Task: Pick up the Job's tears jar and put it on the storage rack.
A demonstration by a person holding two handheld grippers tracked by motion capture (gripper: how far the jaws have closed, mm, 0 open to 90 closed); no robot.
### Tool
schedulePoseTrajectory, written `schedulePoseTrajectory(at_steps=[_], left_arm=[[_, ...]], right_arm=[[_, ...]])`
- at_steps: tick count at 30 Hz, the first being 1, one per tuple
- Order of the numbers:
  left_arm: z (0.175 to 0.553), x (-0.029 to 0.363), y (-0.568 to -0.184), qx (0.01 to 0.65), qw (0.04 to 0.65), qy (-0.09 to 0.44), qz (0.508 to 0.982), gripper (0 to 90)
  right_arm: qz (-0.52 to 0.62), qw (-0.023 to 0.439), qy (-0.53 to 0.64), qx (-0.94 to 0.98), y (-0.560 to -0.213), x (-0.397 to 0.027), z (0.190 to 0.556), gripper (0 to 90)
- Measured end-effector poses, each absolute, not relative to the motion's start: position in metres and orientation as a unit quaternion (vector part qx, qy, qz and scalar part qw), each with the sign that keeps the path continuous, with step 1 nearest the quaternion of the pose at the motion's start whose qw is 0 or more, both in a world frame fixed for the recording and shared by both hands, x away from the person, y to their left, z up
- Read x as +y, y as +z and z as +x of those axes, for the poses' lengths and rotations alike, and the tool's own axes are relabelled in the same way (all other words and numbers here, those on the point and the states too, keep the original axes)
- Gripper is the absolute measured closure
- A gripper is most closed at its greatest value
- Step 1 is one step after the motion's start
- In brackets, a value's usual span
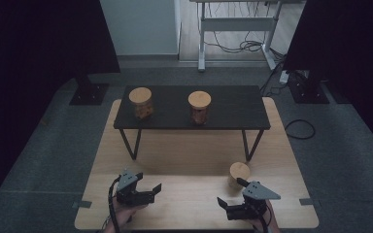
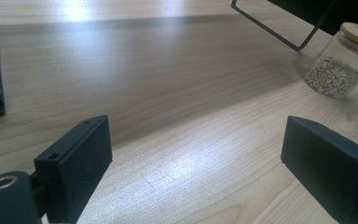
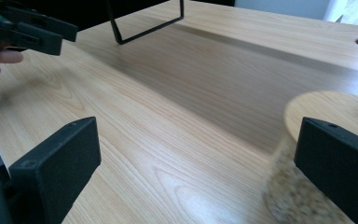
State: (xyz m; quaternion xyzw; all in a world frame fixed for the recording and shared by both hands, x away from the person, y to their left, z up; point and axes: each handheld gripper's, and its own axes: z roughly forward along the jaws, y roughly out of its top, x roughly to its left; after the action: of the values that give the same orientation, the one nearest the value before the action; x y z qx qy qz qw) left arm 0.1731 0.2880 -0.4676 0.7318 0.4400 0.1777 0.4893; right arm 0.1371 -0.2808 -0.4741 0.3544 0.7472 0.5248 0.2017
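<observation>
Three glass jars with round wooden lids: two (image 1: 141,102) (image 1: 199,107) at upper centre, one (image 1: 238,174) at lower right. One black metal-legged shelf (image 1: 233,109). Two black two-jaw grippers (image 1: 148,194) (image 1: 229,194) along the bottom.

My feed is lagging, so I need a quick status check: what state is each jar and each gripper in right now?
Left jar on the black shelf: upright, lid on.
Right jar on the black shelf: upright, lid on.
Jar on the wooden table: upright, lid on, partly filled with grain, not gripped.
Left gripper: open, holding nothing.
Right gripper: open, beside the table jar.
</observation>
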Motion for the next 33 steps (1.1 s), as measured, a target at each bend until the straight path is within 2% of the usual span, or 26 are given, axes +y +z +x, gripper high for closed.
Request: schedulePoseTrajectory(at_steps=[14, 33], left_arm=[[0.173, 0.288, -0.468, 0.440, 0.489, 0.177, 0.732, 8.2], [0.174, 0.286, -0.469, 0.441, 0.485, 0.175, 0.734, 8.3]], right_arm=[[0.359, 0.193, 0.521, 0.750, -0.475, -0.300, 0.136, 0.6], [0.386, 0.216, 0.493, 0.749, -0.475, -0.313, 0.146, 1.2]])
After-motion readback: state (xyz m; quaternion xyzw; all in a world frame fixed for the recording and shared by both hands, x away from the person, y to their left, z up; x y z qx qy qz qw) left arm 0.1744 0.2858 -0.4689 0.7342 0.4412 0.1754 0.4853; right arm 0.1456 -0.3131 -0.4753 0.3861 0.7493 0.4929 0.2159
